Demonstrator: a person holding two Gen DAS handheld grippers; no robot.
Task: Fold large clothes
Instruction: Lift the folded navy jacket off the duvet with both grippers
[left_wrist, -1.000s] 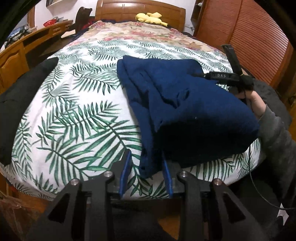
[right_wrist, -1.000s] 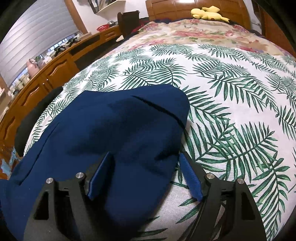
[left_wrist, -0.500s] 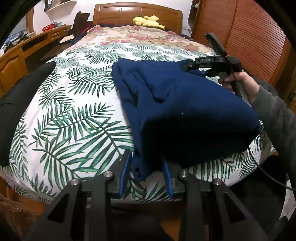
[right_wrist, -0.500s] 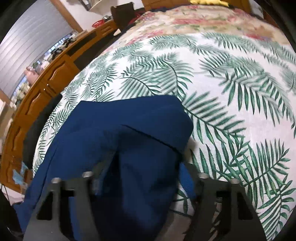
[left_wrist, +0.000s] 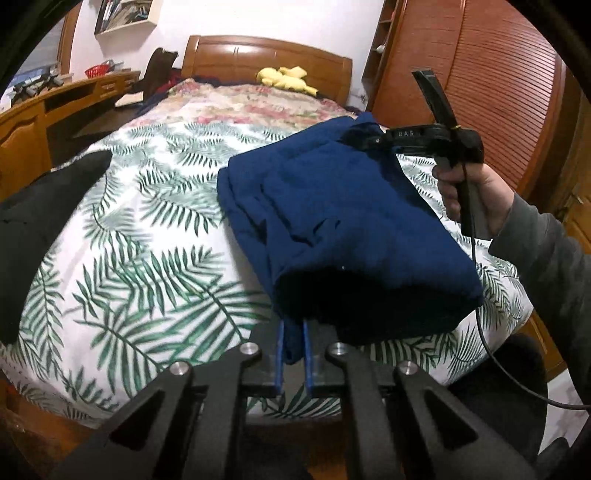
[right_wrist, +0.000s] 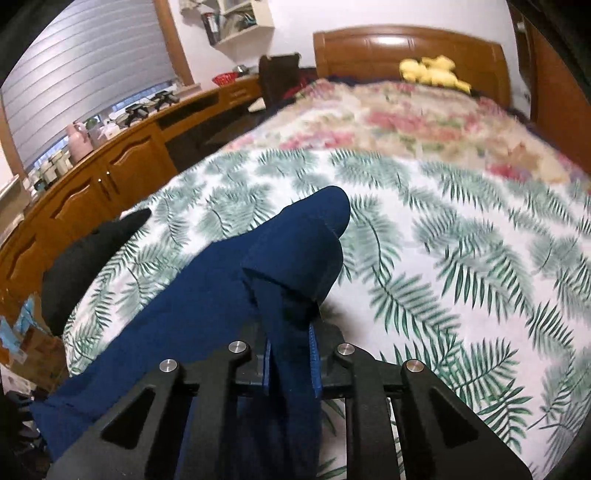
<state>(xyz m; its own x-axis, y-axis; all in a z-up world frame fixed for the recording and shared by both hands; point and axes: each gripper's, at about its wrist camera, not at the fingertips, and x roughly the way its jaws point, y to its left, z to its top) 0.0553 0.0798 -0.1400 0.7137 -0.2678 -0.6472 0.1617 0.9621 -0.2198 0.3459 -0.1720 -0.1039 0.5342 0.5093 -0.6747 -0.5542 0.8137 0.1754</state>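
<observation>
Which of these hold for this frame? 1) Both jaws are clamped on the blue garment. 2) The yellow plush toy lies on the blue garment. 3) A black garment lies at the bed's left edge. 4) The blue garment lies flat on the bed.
1) True: the left gripper and the right gripper each pinch a part of the blue garment.
2) False: the yellow plush toy sits by the headboard, far from it.
3) True: the black garment lies there.
4) False: its gripped ends are raised off the palm-leaf bedspread.

Both fingers (left_wrist: 279, 354) newly clamped on garment (left_wrist: 351, 221)
</observation>
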